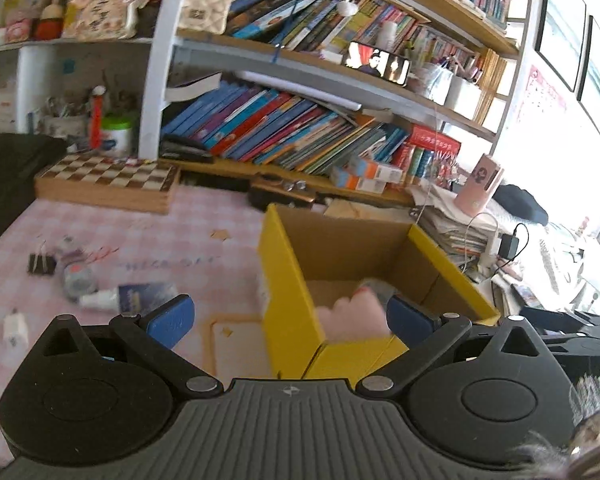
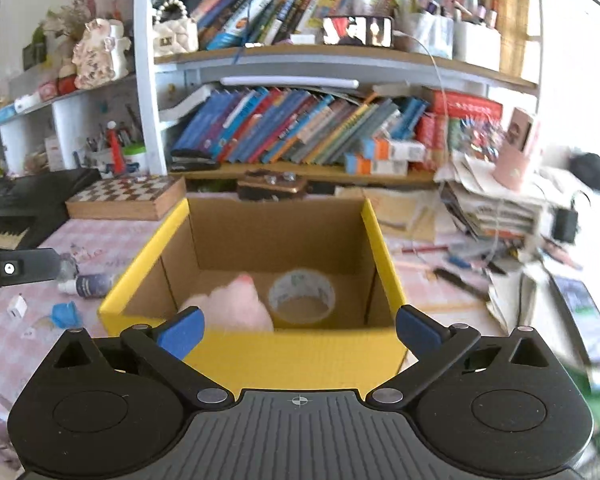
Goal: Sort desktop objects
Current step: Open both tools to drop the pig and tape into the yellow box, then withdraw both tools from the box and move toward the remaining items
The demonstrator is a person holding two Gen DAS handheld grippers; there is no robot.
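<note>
An open yellow cardboard box (image 1: pixel 288 312) (image 2: pixel 300 356) stands on the pink checked desk. Inside it lie a pink fluffy object (image 1: pixel 352 316) (image 2: pixel 236 304) and a roll of clear tape (image 2: pixel 302 296). My left gripper (image 1: pixel 290 320) is open and empty, jaws spread across the box's near left corner. My right gripper (image 2: pixel 298 330) is open and empty, just in front of the box's near wall. A small bottle (image 1: pixel 128 298) (image 2: pixel 86 284), a black binder clip (image 1: pixel 41 264), a white charger plug (image 1: pixel 14 330) (image 2: pixel 17 306) and a blue object (image 2: pixel 66 314) lie on the desk left of the box.
A wooden chessboard box (image 1: pixel 104 184) (image 2: pixel 128 196) sits at the back left beside a black keyboard (image 2: pixel 16 204). Crowded bookshelves (image 1: pixel 284 132) run behind. A paper stack with a pink cup (image 1: pixel 478 188) and cables lies right of the box. The left gripper's arm (image 2: pixel 16 270) shows at the left.
</note>
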